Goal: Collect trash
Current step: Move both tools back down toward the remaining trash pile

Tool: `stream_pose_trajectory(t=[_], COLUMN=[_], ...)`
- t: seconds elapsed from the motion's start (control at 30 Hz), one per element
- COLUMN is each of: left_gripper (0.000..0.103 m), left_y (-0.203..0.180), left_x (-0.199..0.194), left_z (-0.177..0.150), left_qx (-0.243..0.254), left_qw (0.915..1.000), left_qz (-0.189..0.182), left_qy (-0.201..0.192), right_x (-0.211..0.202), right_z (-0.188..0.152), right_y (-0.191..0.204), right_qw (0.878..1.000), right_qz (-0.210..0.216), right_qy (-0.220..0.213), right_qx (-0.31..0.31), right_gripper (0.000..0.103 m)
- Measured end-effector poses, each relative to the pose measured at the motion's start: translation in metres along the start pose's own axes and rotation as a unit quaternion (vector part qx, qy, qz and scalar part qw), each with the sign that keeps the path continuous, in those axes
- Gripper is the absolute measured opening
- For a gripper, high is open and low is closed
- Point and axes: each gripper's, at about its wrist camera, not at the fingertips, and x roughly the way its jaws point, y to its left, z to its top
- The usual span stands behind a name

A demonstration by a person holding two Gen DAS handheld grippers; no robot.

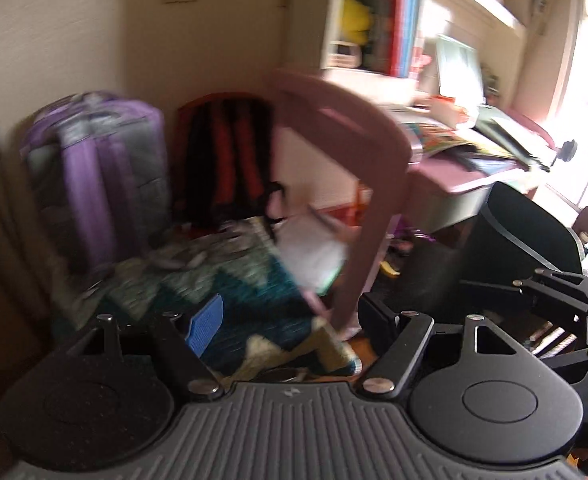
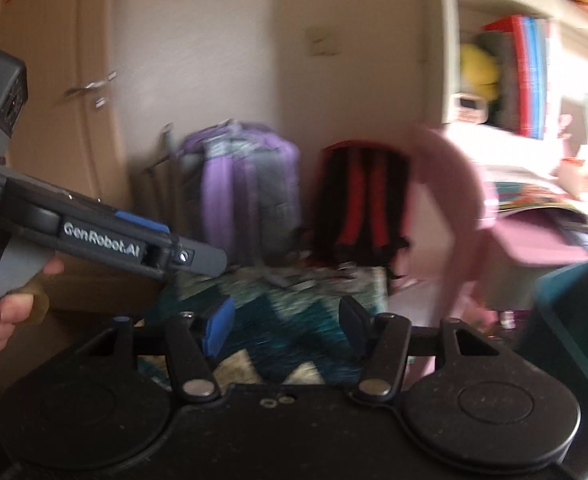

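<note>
From the left wrist, the left gripper (image 1: 290, 320) is seen with its fingers spread and nothing between them, above a teal zigzag rug (image 1: 230, 292). A white crumpled piece, possibly trash (image 1: 314, 252), lies on the floor just beside the leg of a pink chair (image 1: 358, 168); blur prevents a surer reading. A purple backpack (image 1: 98, 176) and a red-and-black backpack (image 1: 230, 160) are stood against the wall. A cluttered tabletop (image 1: 454, 168) is seen at right, near a dark bin (image 1: 522, 232).

From the right wrist, the right gripper (image 2: 286, 328) is shown released, fingers apart and empty, over the same rug (image 2: 294, 312). The left gripper (image 2: 182, 256) is held by a hand (image 2: 10, 312) at left.
</note>
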Motion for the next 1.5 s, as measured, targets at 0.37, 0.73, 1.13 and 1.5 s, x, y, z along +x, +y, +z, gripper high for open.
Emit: stream_pose_trajectory(t=[0.37,0.73,1.13,1.5], left_gripper=[0.082,0.083,0.084,0.084], left_y=[0.122,0.224,0.364,0.434], left_x=[0.013,0.089,0.22,0.344], left_z=[-0.071,-0.151,-0.276,-0.416], left_qx=[-0.063,-0.089,-0.18,-0.259], left_qw=[0.9953,0.9878,0.9578,0.9021], left_qz=[0.066,0.101,0.143,0.147], left_qy=[0.031,0.078,0.173,0.312], right_x=[0.099,0.228,0.387,0.514], right_z=[-0.029,-0.098,-0.22,-0.347], right_y=[0.087,0.136,0.181,0.192], right_qw=[0.992,0.974,0.94,0.898], right_qz=[0.097,0.141,0.153,0.094], right_qy=[0.072,0.176,0.304,0.428], right_qx=[-0.025,-0.036,-0.013,0.031], right_gripper=[0.058,0.058,0.058,0.058])
